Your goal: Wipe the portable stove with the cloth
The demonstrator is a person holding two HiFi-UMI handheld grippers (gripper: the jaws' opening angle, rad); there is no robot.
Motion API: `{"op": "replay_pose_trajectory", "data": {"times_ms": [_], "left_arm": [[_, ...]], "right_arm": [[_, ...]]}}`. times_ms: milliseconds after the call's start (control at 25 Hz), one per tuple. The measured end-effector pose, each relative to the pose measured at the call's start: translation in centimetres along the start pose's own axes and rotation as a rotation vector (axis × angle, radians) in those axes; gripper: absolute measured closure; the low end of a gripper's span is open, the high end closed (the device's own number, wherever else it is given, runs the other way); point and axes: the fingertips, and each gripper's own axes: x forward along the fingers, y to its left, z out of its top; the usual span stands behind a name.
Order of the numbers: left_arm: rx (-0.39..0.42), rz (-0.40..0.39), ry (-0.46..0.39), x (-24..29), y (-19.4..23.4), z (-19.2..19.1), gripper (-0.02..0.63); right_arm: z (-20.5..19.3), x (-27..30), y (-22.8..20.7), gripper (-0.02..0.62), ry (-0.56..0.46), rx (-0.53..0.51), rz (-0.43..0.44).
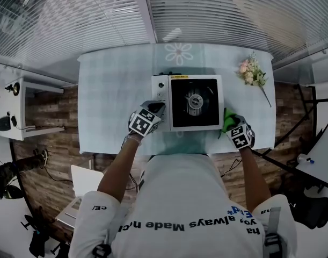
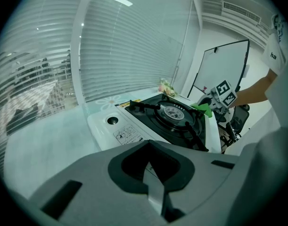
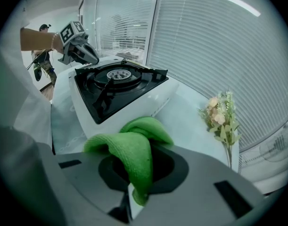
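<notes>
— Pale cloth covers the table (image 1: 110,90), with window blinds (image 1: 233,15) behind it; what sits on top?

— One white portable stove (image 1: 177,104) with a black top and a round burner, near the table's front edge; a small spray of flowers (image 1: 252,73) lies well apart from it, at the far right.

— How are the person's arms placed?

— Both bare forearms reach forward from a white T-shirt, elbows bent; the left forearm angles inward toward the stove's left front corner; the right one runs almost straight ahead to the stove's right side.

— And the grippers?

— On the left gripper (image 1: 157,108) the jaws are pressed together with nothing between them; its tip is at the stove's left front corner, over the white control panel; whether it touches, I cannot tell. The right gripper (image 1: 232,126) is clamped on a green cloth (image 1: 228,117); the cloth bunches up over the jaws and sits just beside the stove's right front edge.
</notes>
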Motion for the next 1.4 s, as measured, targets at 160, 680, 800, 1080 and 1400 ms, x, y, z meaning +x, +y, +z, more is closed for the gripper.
{"op": "replay_pose_trajectory", "data": {"times_ms": [160,680,800,1080,1400], "left_arm": [[-0.002,0.002,0.001,0.1,0.0,0.0,0.595],[-0.02,0.012,-0.001,0.2,0.1,0.0,0.595],[-0.025,0.015,-0.001,0.1,0.1,-0.1,0.595],[-0.034,0.016,0.0,0.1,0.1,0.0,0.595],[-0.052,0.025,-0.009,0.1,0.1,-0.1,0.595]], "right_arm": [[0.4,0.8,-0.7,0.569,0.008,0.004,-0.01],[4.5,3.9,-4.8,0.569,-0.004,-0.045,-0.033],[5.2,4.6,-5.6,0.569,-0.006,-0.068,-0.034],[7.5,6.2,-7.7,0.569,-0.003,-0.118,-0.035],[9.6,7.8,-9.8,0.569,0.005,-0.153,-0.032]]}}
